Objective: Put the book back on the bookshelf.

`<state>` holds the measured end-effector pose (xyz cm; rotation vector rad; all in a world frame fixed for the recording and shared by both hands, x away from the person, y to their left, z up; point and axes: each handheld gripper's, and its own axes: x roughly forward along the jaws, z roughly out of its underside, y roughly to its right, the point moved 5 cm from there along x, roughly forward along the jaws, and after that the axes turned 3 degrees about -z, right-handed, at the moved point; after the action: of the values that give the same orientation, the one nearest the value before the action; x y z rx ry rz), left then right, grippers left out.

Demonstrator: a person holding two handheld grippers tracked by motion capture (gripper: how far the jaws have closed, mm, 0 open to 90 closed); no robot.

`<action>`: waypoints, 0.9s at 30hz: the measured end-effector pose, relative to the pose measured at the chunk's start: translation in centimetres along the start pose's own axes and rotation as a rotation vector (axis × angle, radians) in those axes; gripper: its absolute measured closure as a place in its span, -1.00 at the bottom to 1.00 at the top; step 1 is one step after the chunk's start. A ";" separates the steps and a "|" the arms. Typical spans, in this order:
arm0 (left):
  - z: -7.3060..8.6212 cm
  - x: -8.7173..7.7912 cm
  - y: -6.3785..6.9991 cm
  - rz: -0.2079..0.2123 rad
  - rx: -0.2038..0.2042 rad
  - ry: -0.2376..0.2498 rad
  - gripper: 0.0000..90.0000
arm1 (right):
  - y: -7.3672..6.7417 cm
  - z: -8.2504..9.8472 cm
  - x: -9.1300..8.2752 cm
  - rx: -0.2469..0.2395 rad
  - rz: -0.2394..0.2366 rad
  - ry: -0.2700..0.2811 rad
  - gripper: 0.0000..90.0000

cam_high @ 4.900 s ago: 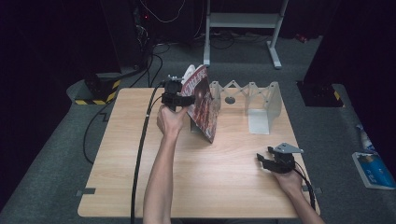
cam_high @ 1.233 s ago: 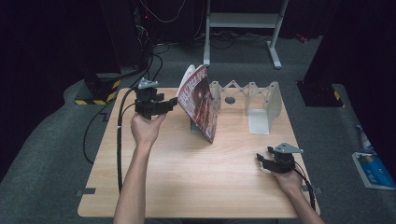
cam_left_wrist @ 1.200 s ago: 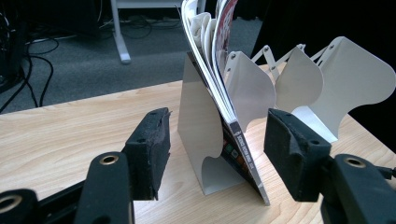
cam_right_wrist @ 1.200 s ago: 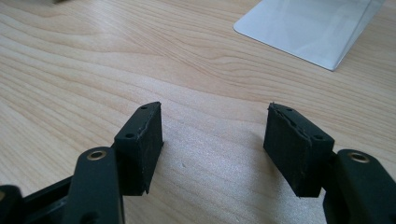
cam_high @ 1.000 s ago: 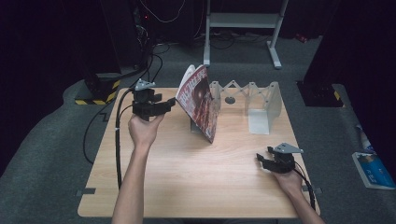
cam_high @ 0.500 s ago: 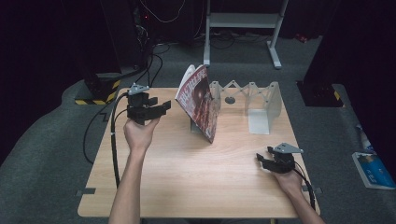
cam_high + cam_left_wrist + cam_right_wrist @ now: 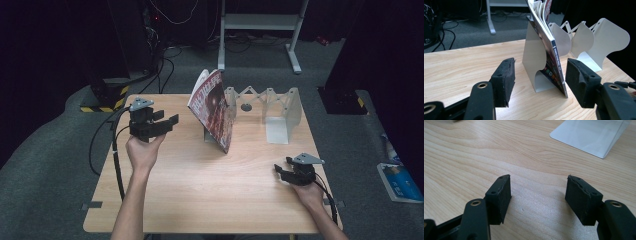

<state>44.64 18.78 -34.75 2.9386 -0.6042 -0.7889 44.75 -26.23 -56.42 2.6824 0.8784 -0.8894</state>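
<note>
On the pale wood-grain worktop (image 7: 200, 185), a glossy red-covered magazine (image 7: 214, 110) is seen already propped tilted against the first plate of a white metal expanding rack (image 7: 270, 107); its other slots are bare, so little is judged left. Dark surroundings and grey floor (image 7: 50, 170) with cables lie around. The left gripper (image 7: 162, 122) is spread, clear of the magazine; the right gripper (image 7: 282, 172), also spread, rests low.

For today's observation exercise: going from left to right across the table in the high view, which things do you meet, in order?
Left hand-held gripper → magazine leaning on its end of the white expanding book rack → far end panel of that book rack → right hand-held gripper.
</note>
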 end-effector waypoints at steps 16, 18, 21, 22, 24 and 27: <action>2.5 -2.2 -1.1 -0.003 -0.020 0.053 -0.11 | 0.0 0.0 0.0 0.001 -0.001 0.000 -0.18; 2.7 -2.4 -1.3 -0.005 -0.028 0.053 -0.11 | 0.0 0.0 0.0 0.002 -0.001 0.000 -0.18; 3.0 -2.7 -1.5 -0.004 -0.039 0.060 -0.11 | 0.0 0.0 0.0 0.002 -0.001 0.000 -0.18; 3.1 -2.8 -1.6 -0.005 -0.039 0.062 -0.11 | 0.0 0.0 0.0 0.002 0.000 0.000 -0.18; 3.1 -2.9 -1.6 -0.003 -0.040 0.063 -0.11 | 0.0 0.0 0.0 0.002 -0.001 0.000 -0.18; 3.4 -3.1 -1.5 0.001 -0.043 0.067 -0.12 | 0.0 0.0 0.0 0.002 -0.001 0.000 -0.18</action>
<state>41.04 21.58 -36.45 2.9118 -0.5767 -0.6916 44.72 -26.21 -56.44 2.6842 0.8790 -0.8902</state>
